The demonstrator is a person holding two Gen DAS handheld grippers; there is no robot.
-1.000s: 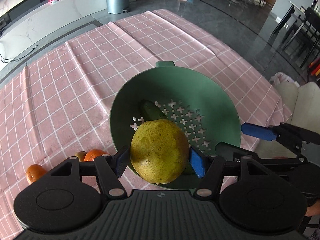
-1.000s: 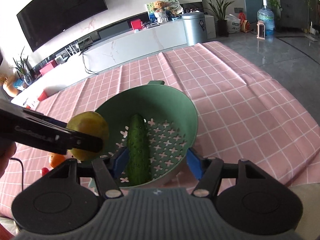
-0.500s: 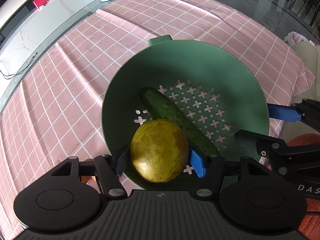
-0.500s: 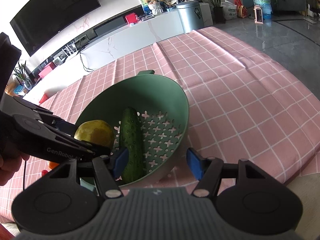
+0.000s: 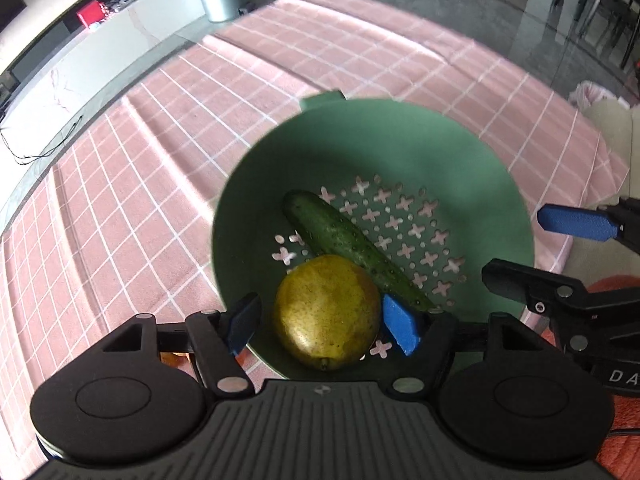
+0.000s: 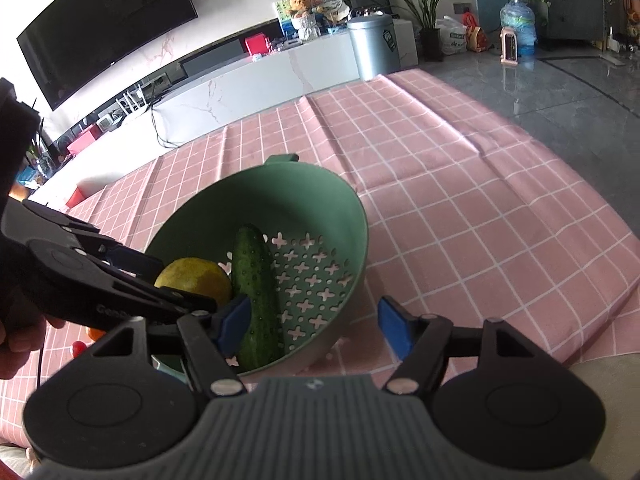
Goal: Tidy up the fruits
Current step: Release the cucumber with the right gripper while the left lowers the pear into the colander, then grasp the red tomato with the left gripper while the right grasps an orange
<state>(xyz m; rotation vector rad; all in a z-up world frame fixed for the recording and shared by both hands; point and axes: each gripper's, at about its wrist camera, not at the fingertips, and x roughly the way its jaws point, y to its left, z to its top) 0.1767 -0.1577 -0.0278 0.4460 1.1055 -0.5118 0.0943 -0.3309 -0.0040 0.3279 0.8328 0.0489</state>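
Green colander sits on the pink cloth w/ a cucumber lying diagonally on its perforated floor. Your left gripper has its pads spread; the pear sits between them, gap showing on the left pad, right pad close to or just touching the skin. Looks like release is under way, so pull straight back & up w/o nudging the pear, or it may roll onto the cucumber. Pear rests at the near wall inside the colander, touching or just beside the cucumber. Right gripper is open & empty, hovering at the colander's near rim, cucumber's end just by its left pad. Keep it clear of the left one. More fruit waits on the cloth beyond the colander's left side.
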